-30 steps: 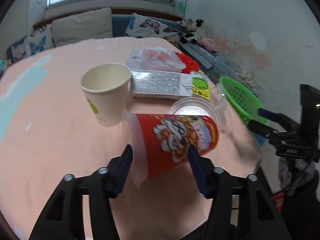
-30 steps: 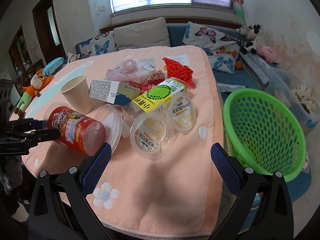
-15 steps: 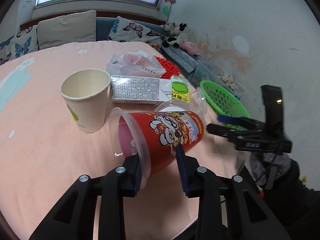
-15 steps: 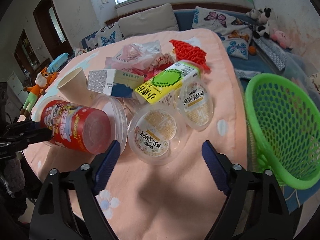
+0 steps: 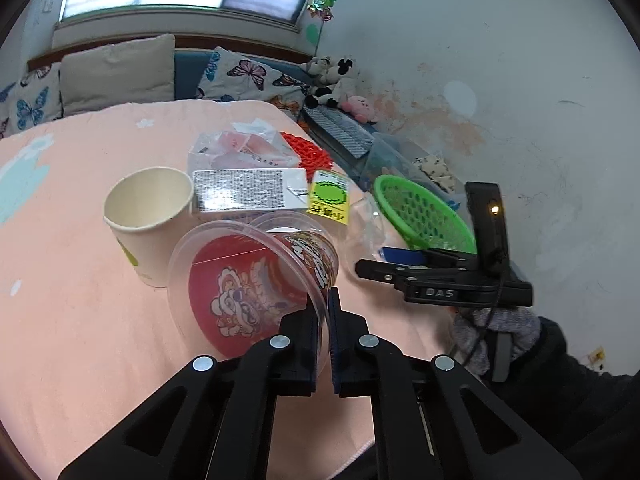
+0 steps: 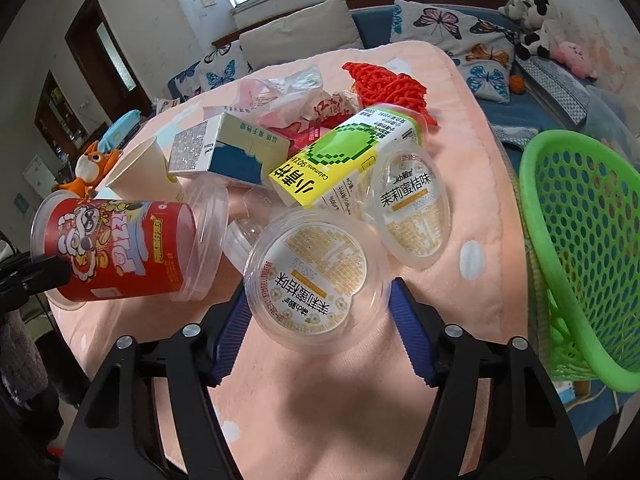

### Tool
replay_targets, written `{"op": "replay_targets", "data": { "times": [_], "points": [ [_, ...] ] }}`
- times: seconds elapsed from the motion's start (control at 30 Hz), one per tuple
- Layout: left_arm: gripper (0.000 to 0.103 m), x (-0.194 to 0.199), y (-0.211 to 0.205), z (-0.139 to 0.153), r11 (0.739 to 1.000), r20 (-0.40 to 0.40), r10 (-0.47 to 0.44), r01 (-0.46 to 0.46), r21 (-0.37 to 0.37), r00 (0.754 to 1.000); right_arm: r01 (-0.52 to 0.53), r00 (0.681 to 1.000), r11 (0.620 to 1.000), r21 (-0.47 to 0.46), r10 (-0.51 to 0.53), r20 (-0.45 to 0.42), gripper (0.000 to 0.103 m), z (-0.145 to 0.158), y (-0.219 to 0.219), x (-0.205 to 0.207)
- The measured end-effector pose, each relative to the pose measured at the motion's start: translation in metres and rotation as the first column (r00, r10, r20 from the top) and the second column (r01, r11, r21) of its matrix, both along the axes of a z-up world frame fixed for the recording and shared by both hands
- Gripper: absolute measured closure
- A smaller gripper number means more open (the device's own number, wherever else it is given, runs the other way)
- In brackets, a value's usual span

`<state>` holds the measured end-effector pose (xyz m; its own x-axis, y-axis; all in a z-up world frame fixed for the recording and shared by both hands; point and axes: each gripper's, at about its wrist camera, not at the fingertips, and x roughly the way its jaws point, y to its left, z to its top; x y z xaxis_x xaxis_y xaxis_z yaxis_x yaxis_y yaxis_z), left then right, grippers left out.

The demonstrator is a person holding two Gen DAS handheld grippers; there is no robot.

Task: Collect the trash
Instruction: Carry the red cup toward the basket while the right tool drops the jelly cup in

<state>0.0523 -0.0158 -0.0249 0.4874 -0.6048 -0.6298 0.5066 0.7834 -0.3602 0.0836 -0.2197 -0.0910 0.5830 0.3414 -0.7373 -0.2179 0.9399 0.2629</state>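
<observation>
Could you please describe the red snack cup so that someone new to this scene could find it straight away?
On the pink-covered table, look at the pile's left end, beside the paper cup. The red snack cup lies tipped on its side, its clear rim pinched by the left hand-held gripper. It is the only red cup with cartoon print; the other plastic cups are clear.

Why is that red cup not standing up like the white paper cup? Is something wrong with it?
The red cup lies tipped on its side on the pink cloth, while the paper cup stands upright. The left gripper pinches its clear rim. Nothing looks spilled; it seems empty, like the other trash around it.
</observation>
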Motion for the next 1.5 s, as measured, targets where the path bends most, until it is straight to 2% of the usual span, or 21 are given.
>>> {"op": "replay_targets", "data": {
  "times": [0.23, 0.4, 0.6, 0.87, 1.2, 1.5],
  "points": [
    [0.098, -0.005, -0.002, 0.011, 1.0, 0.024, 0.0, 0.0, 0.006, 1.0, 0.004, 0.999, 1.0, 0.007, -0.004, 0.034, 0.036, 0.008, -0.001, -0.011],
    [0.098, -0.008, -0.005, 0.033, 1.0, 0.063, -0.015, 0.016, -0.012, 0.998, 0.003, 0.997, 1.0, 0.002, -0.003, 0.071, 0.036, 0.022, -0.004, -0.025],
    [0.098, 0.002, -0.026, 0.053, 0.998, 0.099, -0.052, 0.055, -0.027, 0.994, 0.066, 0.99, 0.998, -0.009, -0.065, 0.122, 0.036, 0.043, -0.028, -0.036],
    [0.098, 0.027, -0.087, 0.061, 0.989, 0.101, -0.14, 0.144, -0.032, 0.985, 0.229, 0.967, 0.972, -0.05, -0.221, 0.127, 0.035, 0.046, -0.099, -0.037],
    [0.098, 0.055, -0.177, 0.051, 0.968, 0.051, -0.249, 0.249, -0.004, 0.967, 0.402, 0.915, 0.912, -0.083, -0.399, 0.054, 0.035, 0.016, -0.189, -0.034],
    [0.098, 0.082, -0.246, 0.026, 0.952, -0.029, -0.305, 0.306, 0.014, 0.952, 0.464, 0.885, 0.883, -0.067, -0.465, 0.003, 0.035, -0.005, -0.219, -0.039]
  ]
}}
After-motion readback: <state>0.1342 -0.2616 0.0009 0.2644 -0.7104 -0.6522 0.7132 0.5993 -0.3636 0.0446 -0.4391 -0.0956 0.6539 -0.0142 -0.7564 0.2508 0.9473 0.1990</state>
